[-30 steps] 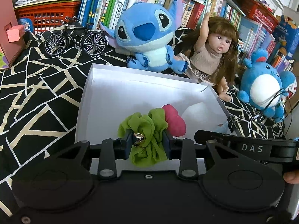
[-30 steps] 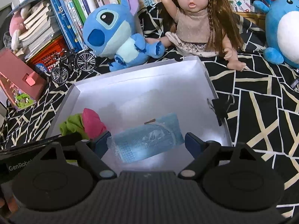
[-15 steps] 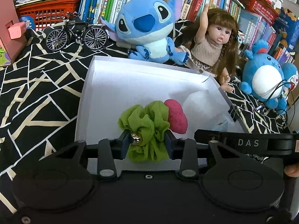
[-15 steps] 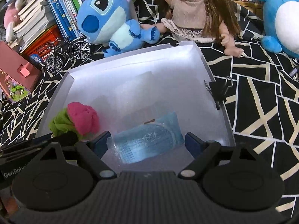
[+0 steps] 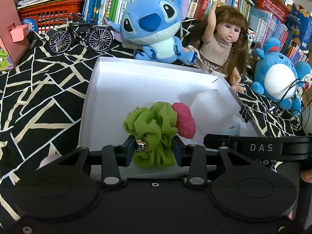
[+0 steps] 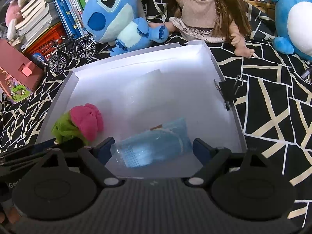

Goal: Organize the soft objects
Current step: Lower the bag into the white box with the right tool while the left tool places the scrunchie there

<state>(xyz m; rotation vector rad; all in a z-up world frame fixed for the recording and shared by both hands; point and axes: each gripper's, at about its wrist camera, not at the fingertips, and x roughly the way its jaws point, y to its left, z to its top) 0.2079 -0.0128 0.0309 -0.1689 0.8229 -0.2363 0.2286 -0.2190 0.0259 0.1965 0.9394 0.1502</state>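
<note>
Two hand-held grippers work over the white box [image 6: 224,74]. The left hand-held gripper [image 5: 153,149], jaws just easing apart, still pinches the green scrunchie [image 5: 151,125] near the box's near-left corner; the right hand-held gripper [image 6: 153,149], widening, stands open around the blue mask pack [image 6: 154,146], probably to leave it inside.

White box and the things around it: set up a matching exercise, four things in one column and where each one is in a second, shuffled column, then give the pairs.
Things
1. green scrunchie
2. blue mask pack
3. black clip
4. toy bicycle

Places
A. on the rim of the white box
B. on the patterned cloth, outside the box
C. between the left gripper fingers
D. flat on the box floor, between the open right gripper fingers

Pairs: 1-C, 2-D, 3-A, 4-B
</note>
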